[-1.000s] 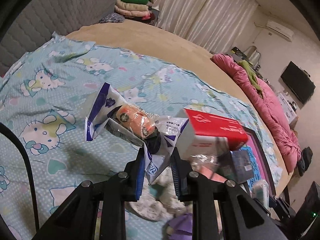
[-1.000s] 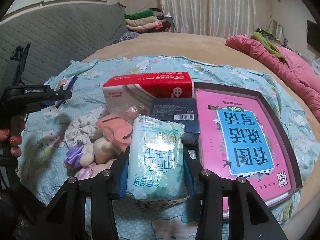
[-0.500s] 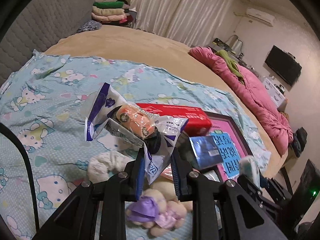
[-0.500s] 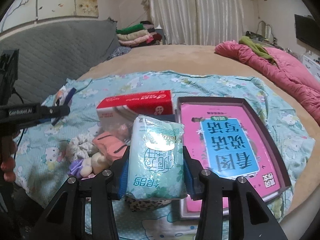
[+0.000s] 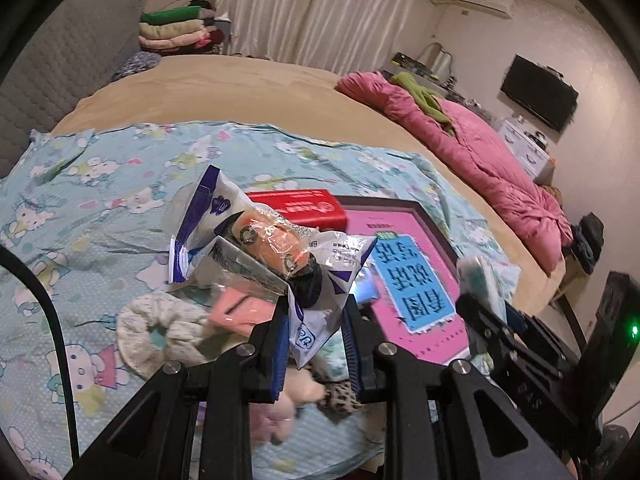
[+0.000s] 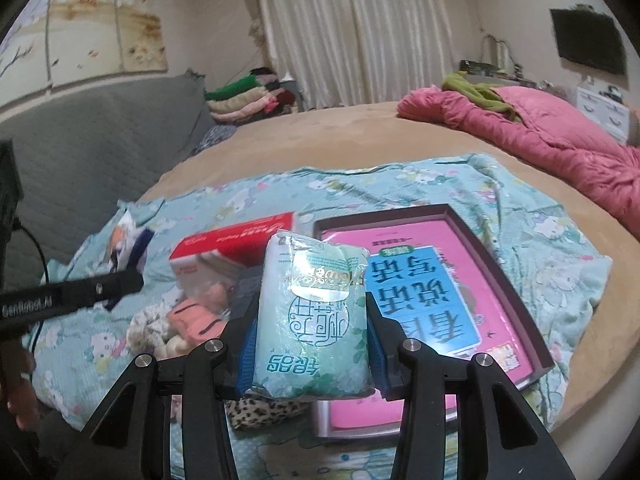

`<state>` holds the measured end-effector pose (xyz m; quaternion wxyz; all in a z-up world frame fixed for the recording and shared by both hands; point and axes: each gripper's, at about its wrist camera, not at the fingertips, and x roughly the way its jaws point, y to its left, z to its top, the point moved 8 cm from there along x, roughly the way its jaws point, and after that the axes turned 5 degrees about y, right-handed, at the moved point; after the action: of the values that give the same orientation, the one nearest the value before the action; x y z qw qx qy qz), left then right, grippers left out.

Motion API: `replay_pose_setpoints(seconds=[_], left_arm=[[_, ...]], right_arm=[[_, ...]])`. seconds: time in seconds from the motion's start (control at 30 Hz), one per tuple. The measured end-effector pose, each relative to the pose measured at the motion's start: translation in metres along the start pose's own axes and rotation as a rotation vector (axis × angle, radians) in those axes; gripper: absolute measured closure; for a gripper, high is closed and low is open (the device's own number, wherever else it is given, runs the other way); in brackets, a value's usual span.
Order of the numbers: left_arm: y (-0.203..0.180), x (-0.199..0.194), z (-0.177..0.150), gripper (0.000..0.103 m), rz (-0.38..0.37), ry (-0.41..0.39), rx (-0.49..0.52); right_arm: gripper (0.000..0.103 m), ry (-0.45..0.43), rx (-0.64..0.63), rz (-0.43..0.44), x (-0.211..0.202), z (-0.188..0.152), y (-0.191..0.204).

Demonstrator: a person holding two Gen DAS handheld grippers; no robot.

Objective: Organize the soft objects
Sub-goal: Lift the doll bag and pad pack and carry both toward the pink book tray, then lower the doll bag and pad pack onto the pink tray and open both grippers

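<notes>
Both tools loaded, both held above the bed

Left tool (image 5: 316, 332): clenched on the lower corner of a crinkled white-and-purple plastic packet (image 5: 256, 248) with something orange showing through its clear window. The packet stands up and fans out above the jaws, clear of the bedding.

Right tool (image 6: 308, 344): clamped across a soft pale-green plastic-wrapped pack (image 6: 314, 316), pads pressing on both sides, pack upright between them.

Below and ahead of the tools, on the light-blue cartoon-cat sheet (image 5: 100, 200): a red-and-white tissue box (image 6: 236, 248), a pink picture book in a dark shallow tray (image 6: 440, 296), and a loose heap of a cream scrunchie (image 5: 160, 332), a salmon-pink soft item (image 6: 196, 320), a small plush toy (blurred) and a leopard-print piece (image 6: 264, 410) just under the right tool.

Step in hand, as I judge it: carrying two soft packs, no drop spot settled yet.

Next move likely calls for choosing a free patch of sheet or the heap beside the box, lowering each pack until it rests, then easing the jaws apart. The thin packet is held by one corner only and may slip or swing
</notes>
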<state>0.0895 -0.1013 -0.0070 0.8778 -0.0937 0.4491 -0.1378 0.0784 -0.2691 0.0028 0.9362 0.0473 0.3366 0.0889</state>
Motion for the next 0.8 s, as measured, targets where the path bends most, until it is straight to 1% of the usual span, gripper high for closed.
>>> replay_pose_setpoints(seconds=[0.23,0.4,0.5,0.63,0.8], left_arm=[[-0.029,0.005,-0.002,0.079,0.003,0.017,0.052],[-0.051,0.011,-0.003,0.079,0.005,0.032,0.088],[-0.061,0.017,-0.005,0.079,-0.012,0.056,0.093],[-0.076,0.025,-0.007,0.079,-0.013,0.077,0.118],[-0.093,0.038,-0.008,0.079,-0.007,0.107,0.147]], right_arm=[[0.057,-0.014,0.059,-0.029,-0.009,0.005,-0.025],[0.057,-0.018,0.081,-0.078,-0.014,0.007,-0.044],[0.057,-0.019,0.087,-0.113,-0.017,0.007,-0.055],[0.057,-0.026,0.093,-0.164,-0.024,0.007,-0.068],[0.057,-0.043,0.096,-0.186,-0.028,0.010,-0.081]])
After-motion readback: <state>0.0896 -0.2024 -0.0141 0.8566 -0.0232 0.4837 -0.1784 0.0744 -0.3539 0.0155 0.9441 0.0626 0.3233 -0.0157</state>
